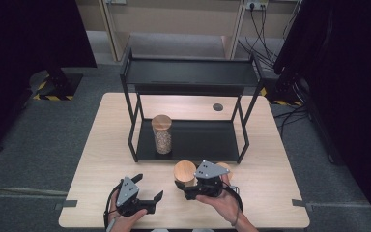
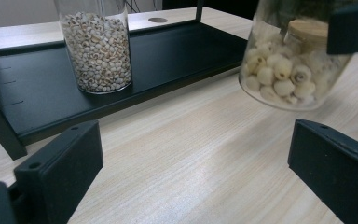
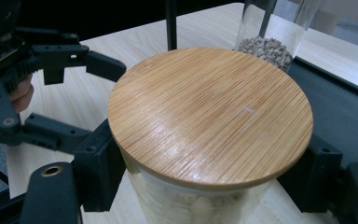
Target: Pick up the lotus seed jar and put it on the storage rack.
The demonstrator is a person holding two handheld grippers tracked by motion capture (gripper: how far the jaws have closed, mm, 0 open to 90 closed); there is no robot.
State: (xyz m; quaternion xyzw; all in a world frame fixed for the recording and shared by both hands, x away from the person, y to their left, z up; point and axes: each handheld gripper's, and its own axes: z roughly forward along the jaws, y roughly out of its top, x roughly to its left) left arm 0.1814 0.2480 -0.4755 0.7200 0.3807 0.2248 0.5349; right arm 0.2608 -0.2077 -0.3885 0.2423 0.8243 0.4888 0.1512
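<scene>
**Inspector:** Left side, report.

**Assistant:** Left gripper (image 1: 150,193) rests low over the table (image 1: 101,159), jaws wide apart, nothing between them.

**Inspector:** Centre?

**Assistant:** A tall grain jar (image 1: 162,134) stands upright on the black rack's (image 1: 207,140) lower shelf.

**Inspector:** Right side?

**Assistant:** Right gripper (image 1: 183,186) is clamped on the glass jar (image 3: 205,140) of pale round pieces, bamboo lid on, held clear of the tabletop just before the rack.

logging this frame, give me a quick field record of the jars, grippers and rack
held jar: glass jar of pale round pieces, bamboo lid, tilted, lifted off the table
right gripper: shut on the jar below its lid
left gripper: open, nothing between its jaws
second jar: tall jar of small grains, upright on the rack's lower shelf
third lid: bamboo lid behind the right gripper
</scene>
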